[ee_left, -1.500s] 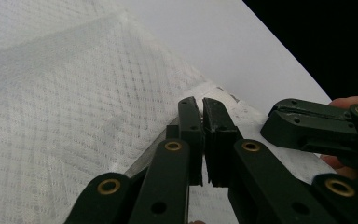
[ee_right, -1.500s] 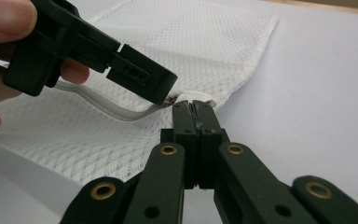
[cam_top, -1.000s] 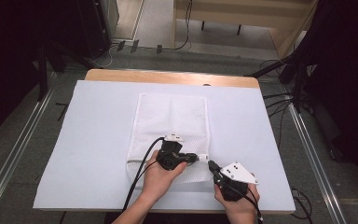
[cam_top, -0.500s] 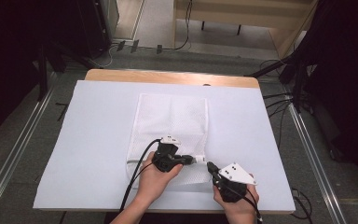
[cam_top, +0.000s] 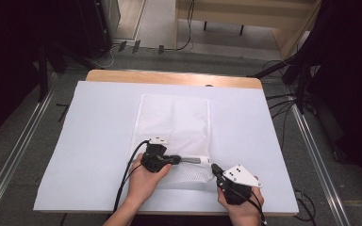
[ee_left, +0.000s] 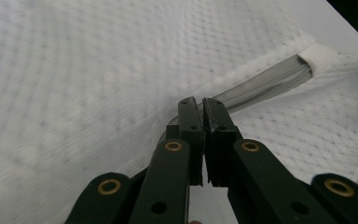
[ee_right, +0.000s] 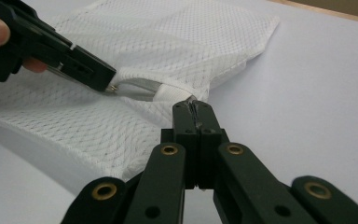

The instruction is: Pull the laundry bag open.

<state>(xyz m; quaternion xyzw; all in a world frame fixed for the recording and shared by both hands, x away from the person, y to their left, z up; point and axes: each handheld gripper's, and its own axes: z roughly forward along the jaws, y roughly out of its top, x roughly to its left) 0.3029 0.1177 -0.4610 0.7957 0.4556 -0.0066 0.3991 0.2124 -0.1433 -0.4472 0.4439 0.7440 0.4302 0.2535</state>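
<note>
A white mesh zip bag lies flat in the middle of the table. Its grey zipper runs across the near end. My left gripper lies on the bag and points right, shut on the zipper pull. In the left gripper view the zipper band runs from the shut jaws to a white end tab. My right gripper sits at the bag's near right corner, shut on the bag's edge beside that tab. A hand holds each gripper.
A white sheet covers the table, with bare room left and right of the bag. A wooden table edge shows at the far side. Cables trail from the grippers toward the near edge. Metal rails flank the table.
My left gripper has slid left along the zipper line, away from the right gripper, and more grey zipper shows between them. The right gripper has stayed put.
</note>
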